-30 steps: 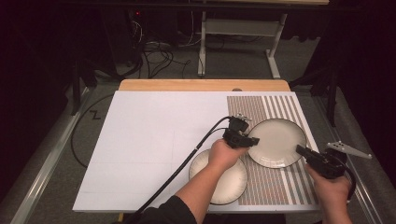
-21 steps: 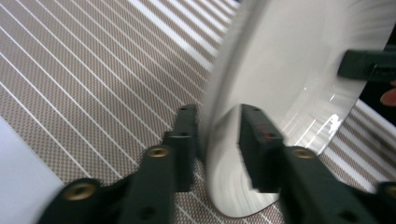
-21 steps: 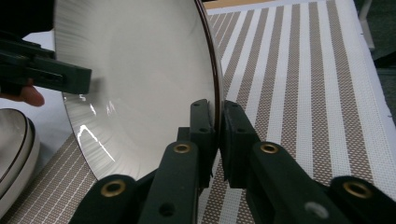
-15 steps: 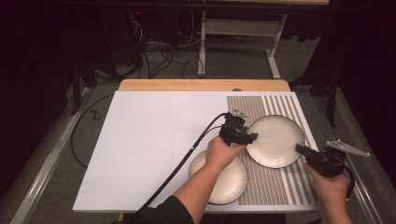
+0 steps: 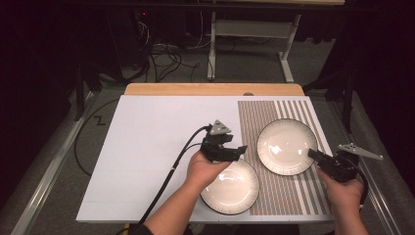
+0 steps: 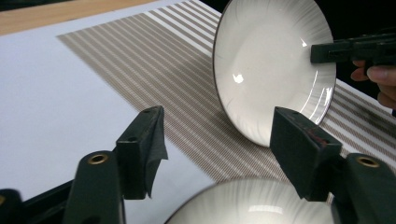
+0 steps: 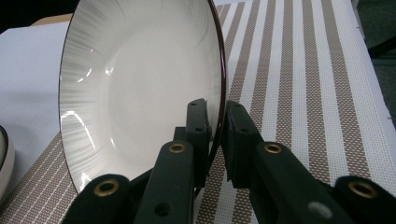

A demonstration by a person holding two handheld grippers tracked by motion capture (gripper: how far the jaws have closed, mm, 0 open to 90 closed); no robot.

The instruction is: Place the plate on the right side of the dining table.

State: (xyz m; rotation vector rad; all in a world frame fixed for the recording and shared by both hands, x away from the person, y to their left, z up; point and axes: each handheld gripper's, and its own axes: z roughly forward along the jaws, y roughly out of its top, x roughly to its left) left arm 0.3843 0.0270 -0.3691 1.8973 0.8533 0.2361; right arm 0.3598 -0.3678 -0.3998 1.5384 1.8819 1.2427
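Observation:
A white plate with a dark rim [image 5: 286, 146] rests over the striped mat, tilted up as seen in the left gripper view [image 6: 275, 70]. My right gripper [image 5: 315, 155] is shut on its near right rim, the jaws pinching the edge [image 7: 215, 126]. A second matching plate [image 5: 230, 187] lies flat at the front of the mat, and its rim shows low in the left gripper view [image 6: 252, 205]. My left gripper [image 5: 237, 151] hovers open over that plate's far left edge, its jaws wide apart [image 6: 217, 140] with nothing between them.
The brown-and-white striped mat [image 5: 254, 117] covers the right part of a white board [image 5: 156, 142] on a wooden table [image 5: 195, 89]. A black cable [image 5: 171, 169] trails from the left gripper. Cables and a metal frame [image 5: 249, 29] stand on the floor beyond.
My left gripper has drawn back to the left, away from the far plate, and stays open. The right gripper keeps its hold on the plate rim, barely moving.

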